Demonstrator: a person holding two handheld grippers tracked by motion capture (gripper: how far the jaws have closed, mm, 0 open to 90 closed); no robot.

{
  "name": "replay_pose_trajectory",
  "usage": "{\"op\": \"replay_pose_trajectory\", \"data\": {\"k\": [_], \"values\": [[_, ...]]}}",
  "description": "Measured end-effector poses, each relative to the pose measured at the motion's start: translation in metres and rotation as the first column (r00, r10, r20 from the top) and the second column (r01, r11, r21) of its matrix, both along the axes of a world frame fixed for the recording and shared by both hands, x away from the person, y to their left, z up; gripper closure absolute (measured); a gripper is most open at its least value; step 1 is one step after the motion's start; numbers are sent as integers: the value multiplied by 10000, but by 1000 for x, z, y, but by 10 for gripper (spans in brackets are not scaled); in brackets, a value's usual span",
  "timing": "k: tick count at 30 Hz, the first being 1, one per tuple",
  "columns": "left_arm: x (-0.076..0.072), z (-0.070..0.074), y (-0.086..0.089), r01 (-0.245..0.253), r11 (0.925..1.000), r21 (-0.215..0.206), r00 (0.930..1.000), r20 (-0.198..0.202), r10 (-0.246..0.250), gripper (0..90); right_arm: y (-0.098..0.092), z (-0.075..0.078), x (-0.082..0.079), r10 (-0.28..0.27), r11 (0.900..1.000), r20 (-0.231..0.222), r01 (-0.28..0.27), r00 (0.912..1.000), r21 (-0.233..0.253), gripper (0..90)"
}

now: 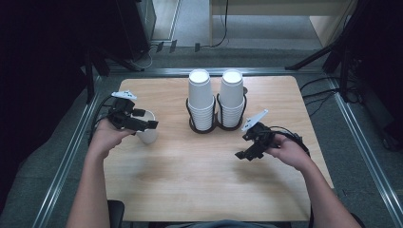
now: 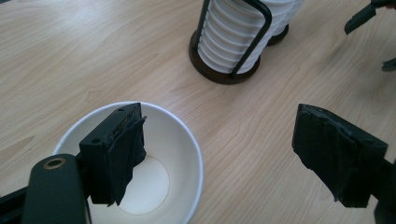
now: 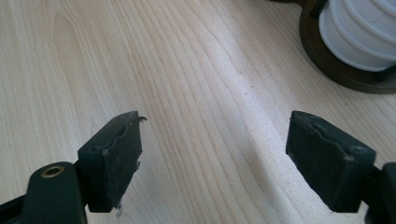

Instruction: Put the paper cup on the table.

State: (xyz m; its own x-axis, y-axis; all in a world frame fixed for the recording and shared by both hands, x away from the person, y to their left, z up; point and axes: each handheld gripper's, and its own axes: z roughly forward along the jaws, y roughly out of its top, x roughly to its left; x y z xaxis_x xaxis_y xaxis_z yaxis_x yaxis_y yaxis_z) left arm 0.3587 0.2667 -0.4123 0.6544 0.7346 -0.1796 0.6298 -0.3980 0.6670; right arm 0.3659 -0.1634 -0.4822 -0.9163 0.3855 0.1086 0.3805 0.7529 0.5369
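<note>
A single white paper cup (image 1: 148, 135) (image 2: 154, 140) stands upright, mouth up, on the left of the wooden table (image 1: 190, 175). My left gripper (image 1: 145, 119) (image 2: 217, 116) is open above it, with one jaw over the cup's mouth and the other outside the rim, and it holds nothing. Two tall stacks of white cups (image 1: 200, 97) (image 1: 232, 95) sit in a black wire holder (image 1: 215, 126) (image 2: 224, 74) at the middle back. My right gripper (image 1: 244, 146) (image 3: 215, 116) hangs open over bare wood in front of the holder's right side, whose base (image 3: 345, 70) is near its jaws.
Metal rails (image 1: 66, 156) run along both sides of the table, and cables (image 1: 323, 90) lie on the floor at the right. Dark equipment stands at the back left and back right. The other gripper's jaw tip (image 2: 362, 16) is at the top right of the left gripper view.
</note>
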Motion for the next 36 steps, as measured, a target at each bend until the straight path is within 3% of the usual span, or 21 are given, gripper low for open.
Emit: {"op": "replay_pose_trajectory", "data": {"k": [11, 14, 16, 24, 32, 36], "values": [[-2, -3, -24, 383, 9993, 8, 9992, -95, -383, 169, -1, 1, 0, -21, 10000, 39, 20, 10000, 66, 188], [-2, -4, -30, 423, 9988, -246, 9988, -228, -428, 169, -1, 2, 0, -29, 10000, 60, 28, 10000, 63, 188], [-3, -4, -36, 351, 9993, -126, 9992, -187, -353, 169, -1, 2, 0, -11, 10000, 96, 11, 10000, 68, 188], [-7, -9, -62, 1014, 9945, 266, 9948, 8, -1014, 169, -1, 2, -1, 26, 10000, 151, -26, 9999, -6, 188], [-9, -20, -83, 1440, 9888, 395, 9893, 163, -1448, 168, 0, 0, -1, 139, 9998, 200, -137, 9997, -119, 188], [-9, -25, -92, 1418, 9885, 533, 9895, 213, -1431, 168, 1, 0, -2, 160, 9998, 207, -158, 9997, -110, 188]]}}
